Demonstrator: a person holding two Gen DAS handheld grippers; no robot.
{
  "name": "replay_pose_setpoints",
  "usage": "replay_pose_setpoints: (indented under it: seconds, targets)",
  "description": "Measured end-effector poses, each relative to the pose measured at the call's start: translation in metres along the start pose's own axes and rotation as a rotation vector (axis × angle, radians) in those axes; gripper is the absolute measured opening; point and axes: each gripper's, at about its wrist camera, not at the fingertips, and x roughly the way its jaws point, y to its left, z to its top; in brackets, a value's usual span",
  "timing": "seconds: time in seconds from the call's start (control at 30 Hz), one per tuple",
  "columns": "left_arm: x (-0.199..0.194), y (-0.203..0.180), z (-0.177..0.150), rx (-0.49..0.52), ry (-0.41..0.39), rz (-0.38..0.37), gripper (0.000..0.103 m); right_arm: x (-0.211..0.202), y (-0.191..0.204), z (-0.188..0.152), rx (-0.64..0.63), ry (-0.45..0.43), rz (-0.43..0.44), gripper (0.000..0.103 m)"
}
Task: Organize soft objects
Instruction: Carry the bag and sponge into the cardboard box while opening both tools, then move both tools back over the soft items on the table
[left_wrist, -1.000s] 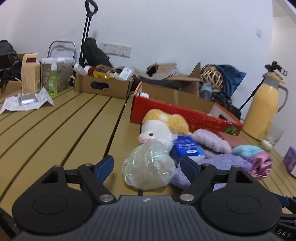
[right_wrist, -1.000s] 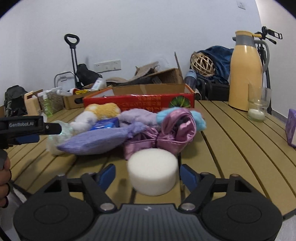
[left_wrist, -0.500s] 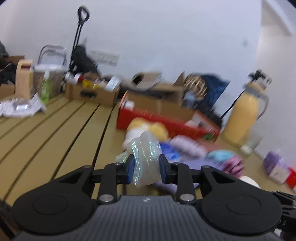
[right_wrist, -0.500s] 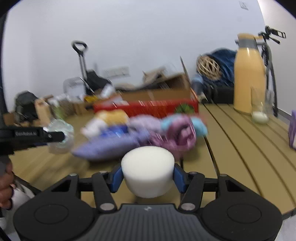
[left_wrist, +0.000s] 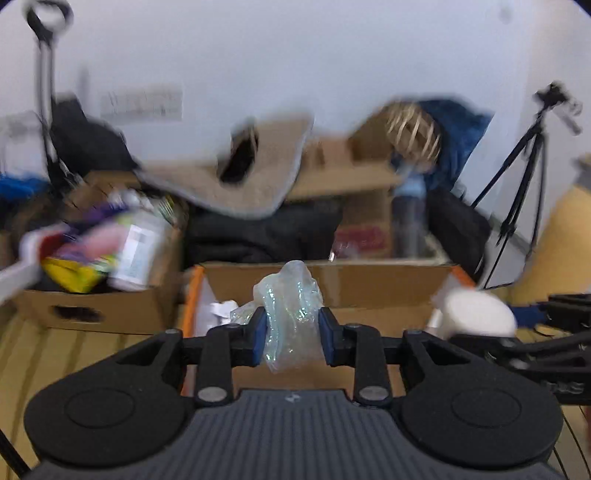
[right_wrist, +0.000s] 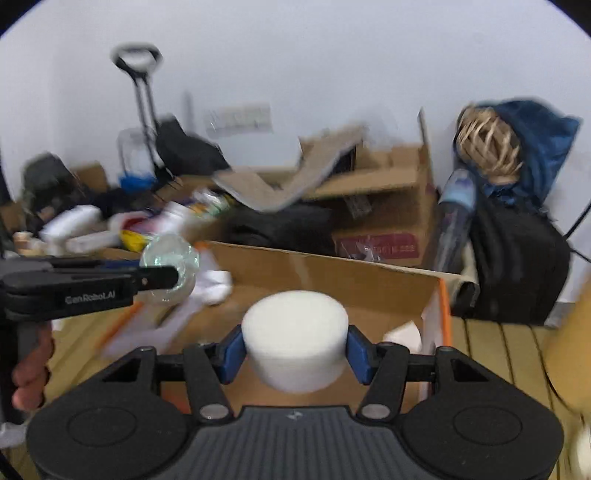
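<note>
My left gripper (left_wrist: 291, 339) is shut on a crumpled clear iridescent plastic bag (left_wrist: 291, 306), held in the air in front of the open cardboard box with the orange rim (left_wrist: 369, 284). In the right wrist view that left gripper (right_wrist: 162, 277) and its bag (right_wrist: 170, 254) hang over the box's left end. My right gripper (right_wrist: 295, 347) is shut on a round white foam sponge (right_wrist: 295, 328), over the box (right_wrist: 332, 273) interior. The sponge (left_wrist: 476, 314) also shows at the right of the left wrist view. Both views are blurred by motion.
White soft items (right_wrist: 214, 284) lie inside the box. A second cardboard box of bottles and packets (left_wrist: 92, 310) stands to the left on the slatted wooden table (right_wrist: 498, 350). Behind are more cartons, a black backpack (right_wrist: 517, 266), a tripod (left_wrist: 517, 184) and a yellow flask (left_wrist: 561, 240).
Both grippers closed on their items, lifted them off the table and carried them forward to the open box. The pile of soft things has dropped out of view.
</note>
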Motion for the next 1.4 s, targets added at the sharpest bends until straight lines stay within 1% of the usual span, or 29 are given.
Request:
replay_pose_setpoints:
  seconds: [0.03,0.07,0.1,0.13,0.17,0.2,0.23,0.27,0.33,0.43,0.5,0.57,0.63,0.67,0.73,0.8,0.87,0.93,1.03,1.13,1.17,1.2,1.23,1.3,1.33,1.4]
  targets:
    - [0.024,0.004,0.007,-0.025,0.028,0.026,0.033,0.025,-0.008,0.007,0.018,0.036,-0.015,0.056]
    - [0.039,0.006,0.009,-0.041,0.036,0.05,0.036,0.046,-0.015,0.011,0.036,0.068,-0.016,0.058]
    - [0.056,0.008,0.01,-0.035,0.052,0.065,0.048,0.066,-0.023,0.014,0.051,0.096,-0.018,0.058]
    - [0.07,0.009,0.011,-0.021,0.083,0.066,0.063,0.08,-0.029,0.016,0.058,0.114,-0.043,0.062]
    - [0.078,0.01,0.011,-0.015,0.108,0.069,0.067,0.089,-0.034,0.017,0.066,0.123,-0.077,0.07]
    - [0.082,0.011,0.009,-0.019,0.124,0.078,0.068,0.094,-0.038,0.016,0.072,0.124,-0.089,0.074]
    - [0.081,0.013,0.008,-0.029,0.12,0.068,0.075,0.095,-0.041,0.014,0.075,0.118,-0.096,0.08]
    - [0.076,0.017,0.005,-0.038,0.108,0.051,0.077,0.094,-0.043,0.013,0.078,0.108,-0.098,0.081]
    - [0.067,0.022,0.004,-0.061,0.078,0.043,0.079,0.085,-0.045,0.012,0.082,0.083,-0.108,0.081]
    - [0.049,0.02,0.01,-0.08,0.077,0.037,0.079,0.057,-0.046,0.015,0.076,0.054,-0.128,0.081]
    - [0.021,0.016,0.015,-0.074,0.053,0.047,0.079,0.028,-0.046,0.022,0.073,0.037,-0.125,0.081]
    - [-0.014,0.012,0.021,-0.047,0.02,0.034,0.079,-0.009,-0.042,0.024,0.053,0.016,-0.115,0.081]
    - [-0.057,0.008,0.024,-0.032,-0.023,0.034,0.081,-0.046,-0.039,0.027,0.044,-0.017,-0.125,0.083]
    - [-0.079,0.005,0.024,-0.019,-0.043,0.038,0.083,-0.066,-0.036,0.026,0.045,-0.033,-0.121,0.085]
    - [-0.112,-0.002,0.02,0.016,-0.071,0.065,0.084,-0.105,-0.031,0.019,0.048,-0.067,-0.113,0.089]
    - [-0.147,-0.011,0.01,0.053,-0.093,0.109,0.084,-0.142,-0.025,0.007,0.046,-0.099,-0.113,0.089]
    - [-0.186,-0.018,-0.009,0.082,-0.145,0.118,0.084,-0.182,-0.016,-0.013,0.037,-0.141,-0.098,0.089]
    - [-0.224,-0.022,-0.032,0.106,-0.203,0.12,0.088,-0.218,-0.007,-0.035,0.022,-0.17,-0.07,0.091]
    - [-0.286,-0.026,-0.079,0.111,-0.292,0.083,0.095,-0.268,0.011,-0.076,-0.024,-0.211,-0.052,0.093]
    - [-0.334,-0.029,-0.127,0.091,-0.352,0.049,0.098,-0.312,0.033,-0.123,-0.058,-0.286,-0.062,0.096]
    - [-0.347,-0.03,-0.144,0.085,-0.371,0.048,0.099,-0.324,0.04,-0.139,-0.07,-0.314,-0.066,0.1]
    - [-0.358,-0.032,-0.159,0.082,-0.389,0.053,0.1,-0.337,0.049,-0.159,-0.085,-0.352,-0.07,0.103]
    - [-0.371,-0.034,-0.18,0.088,-0.415,0.057,0.102,-0.348,0.058,-0.177,-0.093,-0.385,-0.078,0.103]
    - [-0.396,-0.038,-0.217,0.117,-0.452,0.054,0.103,-0.365,0.077,-0.217,-0.125,-0.428,-0.092,0.103]
    - [-0.405,-0.041,-0.235,0.123,-0.465,0.046,0.103,-0.369,0.085,-0.234,-0.141,-0.435,-0.09,0.103]
    - [-0.416,-0.046,-0.268,0.155,-0.451,0.048,0.103,-0.377,0.099,-0.269,-0.156,-0.43,-0.077,0.103]
